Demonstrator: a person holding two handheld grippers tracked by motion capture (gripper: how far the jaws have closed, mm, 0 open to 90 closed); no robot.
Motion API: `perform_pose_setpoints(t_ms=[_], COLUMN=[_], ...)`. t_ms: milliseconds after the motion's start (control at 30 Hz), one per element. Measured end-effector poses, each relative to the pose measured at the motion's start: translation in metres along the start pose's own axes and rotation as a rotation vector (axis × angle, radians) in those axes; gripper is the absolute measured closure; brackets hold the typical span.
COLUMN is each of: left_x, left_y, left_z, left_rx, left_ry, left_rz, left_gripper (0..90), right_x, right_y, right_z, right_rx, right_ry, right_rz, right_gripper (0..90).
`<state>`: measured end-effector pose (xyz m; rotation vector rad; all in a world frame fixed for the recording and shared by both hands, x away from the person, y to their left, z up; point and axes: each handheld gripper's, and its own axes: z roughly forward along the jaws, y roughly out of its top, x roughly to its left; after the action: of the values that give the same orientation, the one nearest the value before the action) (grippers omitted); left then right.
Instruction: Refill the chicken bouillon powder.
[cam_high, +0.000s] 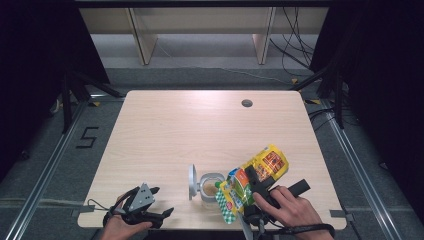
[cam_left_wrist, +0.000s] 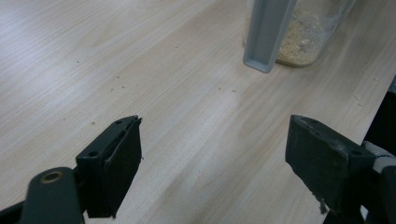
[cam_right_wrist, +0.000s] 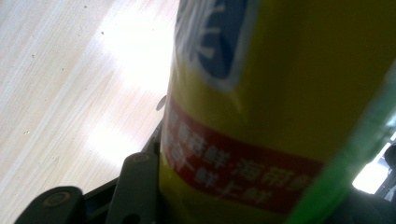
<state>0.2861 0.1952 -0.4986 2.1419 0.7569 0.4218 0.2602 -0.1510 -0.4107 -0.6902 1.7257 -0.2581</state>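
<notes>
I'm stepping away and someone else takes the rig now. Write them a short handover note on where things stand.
Right tool: shut on the yellow-green snack bag, tilted with its low end at the clear container.
Left tool: open, holding nothing, low over the table at the near left edge.
Container: lid swung open on its left side, a layer of crumbly grains in the bottom.
Done: container opened, bag in hand, some contents in.
Left, likely: finish pouring, put the bag down, close the lid.

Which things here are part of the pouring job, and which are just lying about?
In the job:
yellow and green bag, clamped in the right gripper
open jar with crumbs
jar lid
left gripper, jaws apart

Lying about:
hole in table
cables on floor
</notes>
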Motion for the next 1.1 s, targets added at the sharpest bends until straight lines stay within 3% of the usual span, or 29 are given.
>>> perform_pose_setpoints(t_ms=[233,267,300,333,367,933,1067,1100], left_x=[-0.0003,0.0034,0.0037,0.0032,0.0017,0.0018,0.0009,0.0017], left_y=[0.0000,0.0008,0.0007,0.0006,-0.0002,0.0000,0.0009,0.0013], left_z=[0.0000,-0.0011,-0.0014,-0.0014,-0.0008,0.0004,0.0011,0.0007], left_rx=[-0.009,0.011,0.015,0.009,0.008,-0.004,-0.014,0.001], left_ry=[0.008,0.019,0.020,0.012,0.010,0.017,0.004,-0.003], left_rz=[-0.008,0.040,0.041,0.033,0.001,-0.023,-0.037,-0.025], left_gripper=[18.2,18.2,18.2,18.2,18.2,18.2,18.3,18.2], right_x=[0.0002,0.0003,0.0004,0.0005,0.0002,0.0024,0.0038,0.0042], right_y=[-0.0005,-0.0009,-0.0011,-0.0011,-0.0012,-0.0023,-0.0020,-0.0018], right_z=[0.0001,-0.0002,-0.0003,-0.0004,-0.0002,0.0010,0.0022,0.0024], right_rx=[0.001,0.001,0.002,0.003,0.001,-0.004,-0.011,-0.012], right_ry=[0.002,0.000,-0.001,-0.002,0.009,0.008,0.012,0.012], right_rz=[0.001,0.001,0.000,-0.001,0.000,0.002,0.006,0.004], right_gripper=[58.9,58.9,58.9,58.9,58.9,58.9,58.9,58.9])
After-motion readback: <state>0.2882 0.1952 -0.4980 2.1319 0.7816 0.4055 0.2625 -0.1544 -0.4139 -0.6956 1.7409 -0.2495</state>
